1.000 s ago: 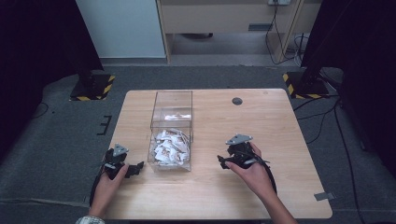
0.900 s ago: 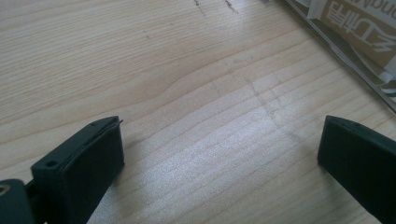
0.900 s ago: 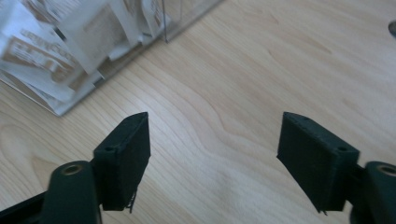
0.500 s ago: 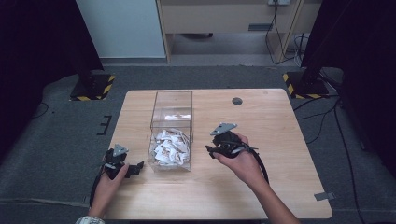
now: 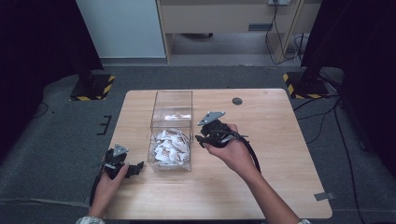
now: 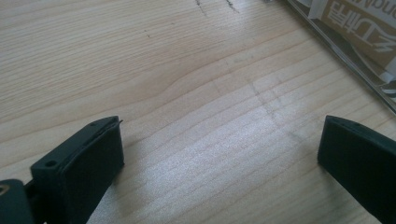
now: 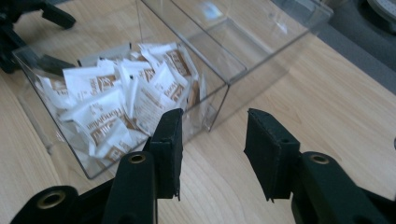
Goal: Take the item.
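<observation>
The right hand [image 5: 229, 149] reaches in from the worktop's [image 5: 280, 140] near edge, forearm angled toward the clear box [image 5: 172, 130], holding the right gripper [image 5: 212, 133] raised just beside its wall. Its jaws stand moderately apart, empty, aimed at the white-and-brown packets [image 7: 121, 102] in the near compartment. The left hand [image 5: 109, 179] rests low on the worktop; the left gripper [image 5: 126, 165] points toward the box, jaws spread wide, holding nothing.

My counter [image 5: 280, 154] is pale wood, smooth with a soft sheen and fine grain. The box [image 5: 172, 130] is clear glossy plastic (it throws reflections). The packets [image 7: 107, 112] look like white and tan paper. My right tool [image 7: 212, 149] has matt black jaws.
</observation>
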Demonstrator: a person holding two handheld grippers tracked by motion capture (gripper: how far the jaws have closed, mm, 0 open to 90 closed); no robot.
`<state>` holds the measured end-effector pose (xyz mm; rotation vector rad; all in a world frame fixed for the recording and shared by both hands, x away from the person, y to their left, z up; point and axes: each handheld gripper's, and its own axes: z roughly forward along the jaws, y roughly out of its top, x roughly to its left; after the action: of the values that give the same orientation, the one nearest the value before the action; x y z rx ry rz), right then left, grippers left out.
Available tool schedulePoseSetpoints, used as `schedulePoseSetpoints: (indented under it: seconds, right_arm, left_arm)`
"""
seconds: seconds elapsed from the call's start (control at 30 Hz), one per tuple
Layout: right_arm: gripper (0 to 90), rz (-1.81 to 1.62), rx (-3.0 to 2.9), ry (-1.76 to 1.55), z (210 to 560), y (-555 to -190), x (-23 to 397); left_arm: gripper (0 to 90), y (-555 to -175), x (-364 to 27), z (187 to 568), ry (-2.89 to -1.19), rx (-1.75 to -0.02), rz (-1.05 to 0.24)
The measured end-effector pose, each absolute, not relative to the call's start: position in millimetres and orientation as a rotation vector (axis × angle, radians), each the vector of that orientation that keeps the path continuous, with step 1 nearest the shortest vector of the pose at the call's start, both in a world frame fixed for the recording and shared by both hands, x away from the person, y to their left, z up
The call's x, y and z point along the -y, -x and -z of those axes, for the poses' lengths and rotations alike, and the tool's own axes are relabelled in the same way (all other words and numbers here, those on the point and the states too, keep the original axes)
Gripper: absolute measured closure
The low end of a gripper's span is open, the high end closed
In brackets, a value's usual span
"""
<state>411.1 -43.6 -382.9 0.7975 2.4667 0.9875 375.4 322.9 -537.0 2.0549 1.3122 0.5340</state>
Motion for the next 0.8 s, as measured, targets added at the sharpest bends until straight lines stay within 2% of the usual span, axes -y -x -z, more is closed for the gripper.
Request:
schedulePoseSetpoints:
  seconds: [0.3,0.8]
  right_arm:
    - [62.5,-0.998,-2.486,-0.734,363,-418,22]
    - [70.9,-1.038,-2.535,-0.684,367,-422,-9]
  left_arm:
    - [0.0,-376,-323,537,-2.054,-1.313,-0.531]
    - [0.0,-376,-323,537,-2.054,-1.316,-0.532]
